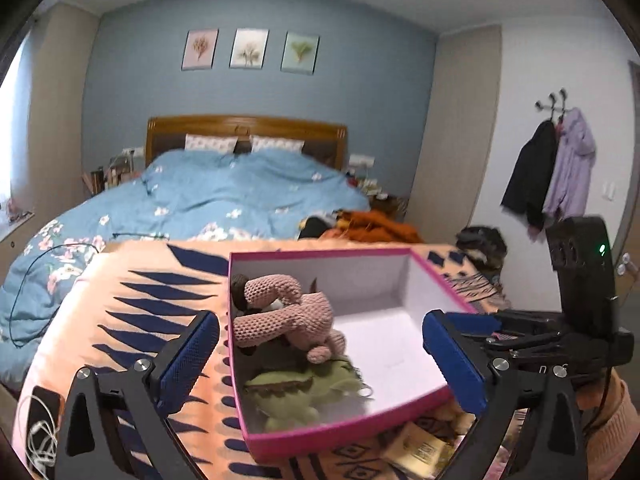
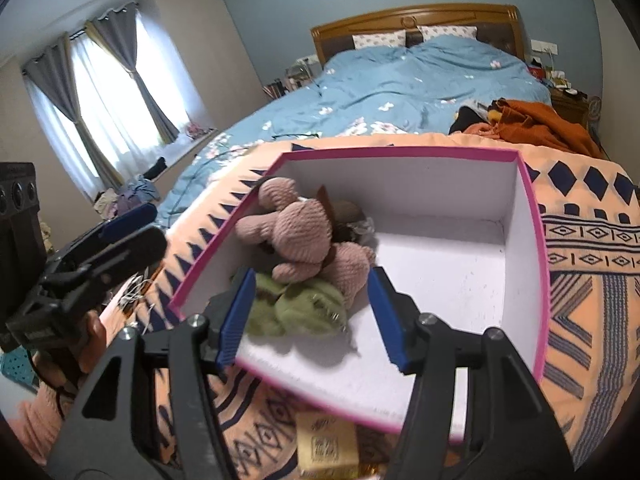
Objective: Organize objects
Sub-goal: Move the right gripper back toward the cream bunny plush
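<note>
One pink-rimmed box sits on the orange patterned blanket and holds two toys, a pink knitted doll lying on a green plush, both against its left wall; the right half of the floor is bare. The left gripper and the right gripper both stand apart, empty. One tan packet lies just outside the near rim.

A pink-rimmed, white-lined box holds a pink crocheted toy and a green one; beneath it lies an orange blanket with navy geometric patterns.
</note>
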`<move>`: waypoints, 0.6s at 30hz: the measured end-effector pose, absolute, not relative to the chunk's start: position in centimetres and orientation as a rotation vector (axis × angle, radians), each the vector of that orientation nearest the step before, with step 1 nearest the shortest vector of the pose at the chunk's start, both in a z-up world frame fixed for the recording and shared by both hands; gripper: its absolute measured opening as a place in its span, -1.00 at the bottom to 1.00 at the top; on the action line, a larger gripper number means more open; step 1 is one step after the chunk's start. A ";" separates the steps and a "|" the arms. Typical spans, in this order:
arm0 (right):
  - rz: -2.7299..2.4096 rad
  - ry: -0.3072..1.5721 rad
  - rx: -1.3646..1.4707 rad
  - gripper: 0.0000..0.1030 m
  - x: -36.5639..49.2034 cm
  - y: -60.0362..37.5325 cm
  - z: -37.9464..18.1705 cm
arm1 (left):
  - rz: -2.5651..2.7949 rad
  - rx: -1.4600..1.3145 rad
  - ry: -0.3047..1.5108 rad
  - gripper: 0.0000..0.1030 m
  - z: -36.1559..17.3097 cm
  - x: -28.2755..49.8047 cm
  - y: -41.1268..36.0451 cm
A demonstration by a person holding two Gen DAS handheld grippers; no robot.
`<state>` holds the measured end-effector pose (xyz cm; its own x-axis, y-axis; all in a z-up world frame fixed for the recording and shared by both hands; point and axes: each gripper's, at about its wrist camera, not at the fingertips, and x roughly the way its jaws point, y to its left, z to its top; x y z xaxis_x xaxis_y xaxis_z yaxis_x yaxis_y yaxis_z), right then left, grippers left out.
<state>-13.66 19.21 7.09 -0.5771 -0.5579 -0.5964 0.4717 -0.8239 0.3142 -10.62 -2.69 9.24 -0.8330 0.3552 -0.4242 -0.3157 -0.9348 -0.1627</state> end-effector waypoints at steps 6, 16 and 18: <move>-2.385 -0.170 0.891 0.33 -8.4 21.8 7.0 | 2.664 -0.660 -0.184 1.00 7.8 -6.9 -2.6; -2.478 -0.212 1.012 0.34 -1.7 27.5 2.1 | 2.553 -0.776 -0.009 1.00 2.6 -2.7 2.7; -2.505 -0.234 1.044 0.34 -0.7 28.8 1.0 | 2.506 -0.824 0.011 1.00 1.2 -2.4 4.0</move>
